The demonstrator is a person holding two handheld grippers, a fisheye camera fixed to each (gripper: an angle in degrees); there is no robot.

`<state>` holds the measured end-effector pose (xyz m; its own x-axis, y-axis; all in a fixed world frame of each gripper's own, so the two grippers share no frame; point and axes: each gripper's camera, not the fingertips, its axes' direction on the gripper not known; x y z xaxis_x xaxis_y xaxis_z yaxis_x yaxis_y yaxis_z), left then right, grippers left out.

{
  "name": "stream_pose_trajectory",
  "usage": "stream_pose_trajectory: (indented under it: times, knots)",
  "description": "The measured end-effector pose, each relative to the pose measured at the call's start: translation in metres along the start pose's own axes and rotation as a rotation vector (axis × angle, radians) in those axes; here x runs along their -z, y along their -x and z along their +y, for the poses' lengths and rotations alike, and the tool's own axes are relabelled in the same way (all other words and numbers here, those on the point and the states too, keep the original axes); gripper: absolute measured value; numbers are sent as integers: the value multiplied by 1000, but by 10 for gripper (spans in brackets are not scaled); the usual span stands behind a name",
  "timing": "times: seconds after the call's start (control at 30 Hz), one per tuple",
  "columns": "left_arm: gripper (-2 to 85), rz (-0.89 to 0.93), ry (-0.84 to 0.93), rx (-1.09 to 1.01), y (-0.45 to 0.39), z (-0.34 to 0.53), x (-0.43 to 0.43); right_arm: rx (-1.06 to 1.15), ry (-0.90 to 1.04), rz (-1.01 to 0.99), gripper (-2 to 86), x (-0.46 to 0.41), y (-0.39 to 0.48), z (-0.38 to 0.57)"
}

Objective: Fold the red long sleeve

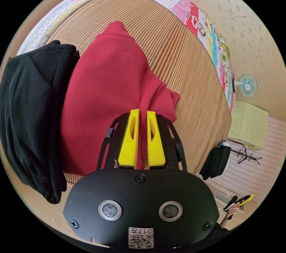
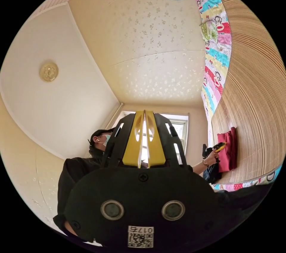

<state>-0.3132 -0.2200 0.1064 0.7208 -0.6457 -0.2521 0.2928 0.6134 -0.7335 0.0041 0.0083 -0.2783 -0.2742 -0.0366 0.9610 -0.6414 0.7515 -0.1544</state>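
Observation:
The red long sleeve (image 1: 110,92) lies folded over on a striped bamboo mat (image 1: 184,56). A raised ridge of its cloth runs down into my left gripper (image 1: 143,113), whose yellow jaws stand close together on that fold. The right gripper view shows the same garment (image 2: 228,148) small at the mat's (image 2: 256,86) lower edge, with a hand holding the left gripper (image 2: 220,146) against it. My right gripper (image 2: 144,113) is shut on nothing and points up at the ceiling and a window, away from the clothes. It also appears, hand-held, low in the left gripper view (image 1: 244,200).
A black garment (image 1: 32,110) is heaped beside the red one, overlapping its edge. A patchwork quilt (image 1: 196,18) borders the mat. Beyond it are a fan (image 1: 247,85), a green folded cloth (image 1: 250,125) and a coat rack (image 1: 247,156). The person's dark sleeve (image 2: 77,172) sits behind my right gripper.

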Motion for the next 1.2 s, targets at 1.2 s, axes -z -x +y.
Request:
stream_pose_trajectory:
  times: [1.2]
  knots:
    - [35, 780, -116, -696, 12, 285, -56, 231, 574, 675, 63, -34, -71, 113]
